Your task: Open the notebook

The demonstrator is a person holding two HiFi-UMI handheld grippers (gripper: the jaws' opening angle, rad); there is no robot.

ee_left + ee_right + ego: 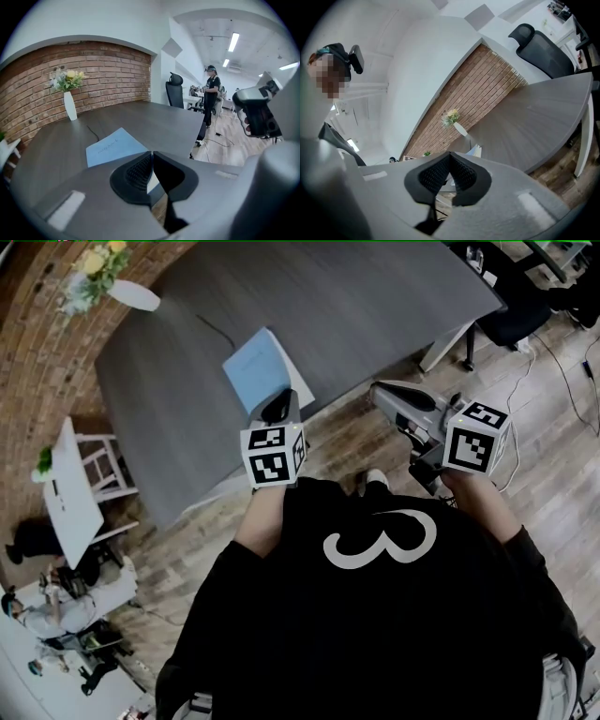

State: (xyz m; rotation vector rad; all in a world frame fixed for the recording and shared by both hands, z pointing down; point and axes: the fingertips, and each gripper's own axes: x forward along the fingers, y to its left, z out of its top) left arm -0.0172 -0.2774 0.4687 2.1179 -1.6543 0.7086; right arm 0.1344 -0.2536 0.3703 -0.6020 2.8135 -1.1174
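The light blue notebook (258,367) lies closed on the grey table (375,306), close to its near edge. In the left gripper view the notebook (112,146) is just ahead of and below the jaws. My left gripper (277,407) hovers over the notebook's near edge, jaws shut with the tips meeting and nothing between them (151,153). My right gripper (380,390) is held off the table's edge over the wooden floor, pointing level, jaws shut and empty (450,153). It also shows at the right of the left gripper view (258,110).
A white vase of flowers (131,292) stands at the table's far left, with a thin cable (220,332) running from it towards the notebook. A black office chair (516,320) sits at the table's right end. A person (211,93) stands farther back. A white side table (70,479) stands at the left.
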